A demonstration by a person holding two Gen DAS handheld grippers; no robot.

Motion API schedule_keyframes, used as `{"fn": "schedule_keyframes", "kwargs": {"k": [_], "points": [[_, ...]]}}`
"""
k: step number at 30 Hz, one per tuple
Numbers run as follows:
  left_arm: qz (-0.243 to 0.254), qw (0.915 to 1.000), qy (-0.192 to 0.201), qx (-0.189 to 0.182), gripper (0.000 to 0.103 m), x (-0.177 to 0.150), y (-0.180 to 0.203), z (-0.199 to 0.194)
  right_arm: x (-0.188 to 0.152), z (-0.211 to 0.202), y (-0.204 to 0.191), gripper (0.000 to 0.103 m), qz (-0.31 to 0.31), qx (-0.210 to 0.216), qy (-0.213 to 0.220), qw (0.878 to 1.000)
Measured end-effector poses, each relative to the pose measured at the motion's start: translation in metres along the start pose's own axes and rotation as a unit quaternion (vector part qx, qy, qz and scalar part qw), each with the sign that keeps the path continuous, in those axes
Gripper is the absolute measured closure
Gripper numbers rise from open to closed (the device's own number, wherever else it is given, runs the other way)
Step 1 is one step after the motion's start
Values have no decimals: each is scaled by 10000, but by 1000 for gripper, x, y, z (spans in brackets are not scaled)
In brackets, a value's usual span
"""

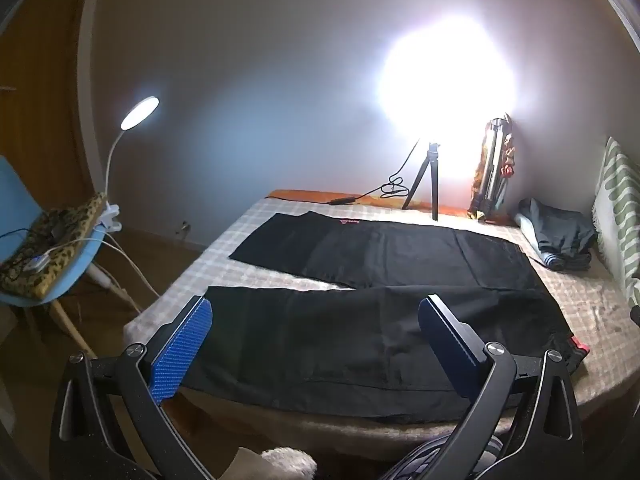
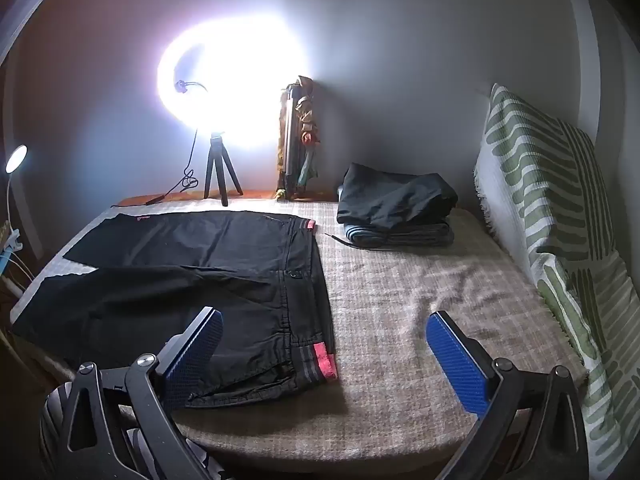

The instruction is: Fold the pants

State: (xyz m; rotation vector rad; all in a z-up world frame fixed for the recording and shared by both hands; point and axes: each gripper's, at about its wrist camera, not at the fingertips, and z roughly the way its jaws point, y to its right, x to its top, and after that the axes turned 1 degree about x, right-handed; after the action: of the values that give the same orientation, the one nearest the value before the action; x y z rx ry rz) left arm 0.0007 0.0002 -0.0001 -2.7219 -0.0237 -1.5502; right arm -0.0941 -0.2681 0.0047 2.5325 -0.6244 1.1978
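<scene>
Where legible, only pants [image 1: 360,280] logo: unreadable.

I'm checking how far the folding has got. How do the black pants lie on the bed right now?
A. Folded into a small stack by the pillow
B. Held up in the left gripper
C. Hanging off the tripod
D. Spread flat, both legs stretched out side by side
D: the black pants lie flat on the bed, both legs extended side by side, and no gripper touches them.

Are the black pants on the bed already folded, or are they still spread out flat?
Spread out flat. The black pants lie full length on the bed, both legs apart and the waistband uncovered; no part is turned over.
</scene>
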Motion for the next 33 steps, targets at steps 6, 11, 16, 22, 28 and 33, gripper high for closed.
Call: {"fn": "schedule_keyframes", "kwargs": {"k": [6,11,16,22,28,33], "points": [[-69,10000,-28,29,0,-5,-13,3,-1,0,-1,0,-7,11,46,10000],[-79,10000,-41,45,0,-8,-13,6,-1,-2,-5,0,-38,-1,59,10000],[-67,9999,-30,86,0,-3,-8,5,-2,-1,-5,0,-52,21,41,10000],[-58,9999,13,83,0,-3,-6,2,0,-1,-3,0,-57,48,51,10000],[-53,9999,12,85,0,-3,-5,2,-4,-2,-6,0,-58,40,53,10000],[-57,10000,13,72,0,-3,-5,1,-4,-2,-6,0,-45,43,42,10000]]}}
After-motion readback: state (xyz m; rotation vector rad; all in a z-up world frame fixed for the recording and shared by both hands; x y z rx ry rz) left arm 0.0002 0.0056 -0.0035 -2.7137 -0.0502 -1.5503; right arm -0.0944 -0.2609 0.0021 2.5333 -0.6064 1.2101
